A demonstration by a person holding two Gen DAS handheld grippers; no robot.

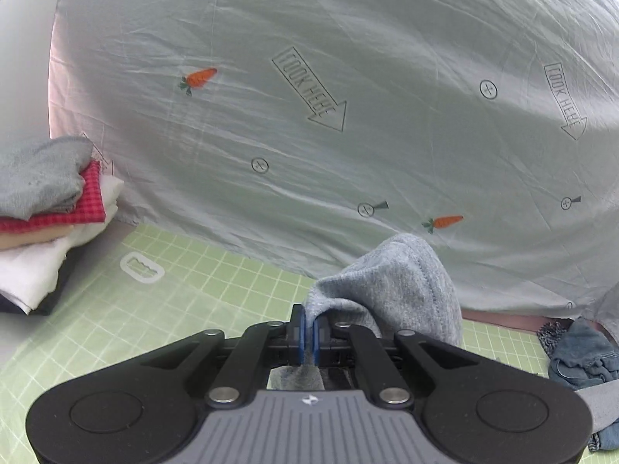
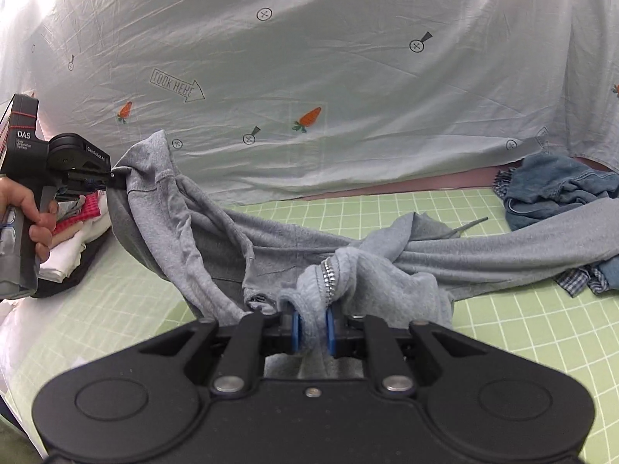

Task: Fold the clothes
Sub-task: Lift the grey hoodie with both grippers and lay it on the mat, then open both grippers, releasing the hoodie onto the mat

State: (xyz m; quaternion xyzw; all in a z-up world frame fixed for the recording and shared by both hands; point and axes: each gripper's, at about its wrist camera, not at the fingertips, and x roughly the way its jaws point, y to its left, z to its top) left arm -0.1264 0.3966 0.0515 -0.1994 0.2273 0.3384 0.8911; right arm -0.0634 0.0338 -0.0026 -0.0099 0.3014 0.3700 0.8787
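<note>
Behind everything, a pale sheet printed with carrots and arrows, hung as a backdrop along the far side. Below it, a green gridded mat spread over the counter. Across the mat, a grey zip hoodie, stretched from far left to near centre and lifted off the surface at both gripped ends, one sleeve trailing right. At far right, a crumpled heap of denim touching that sleeve. At far left, a stack of folded clothes, grey on top, red check and white beneath. Left tool clenched on a thin fold of the hoodie, blue pads nearly together; in the right wrist view, seen at far left, held by a hand. Right tool clamped on a thicker bunch of hoodie fabric beside the metal zipper.
</note>
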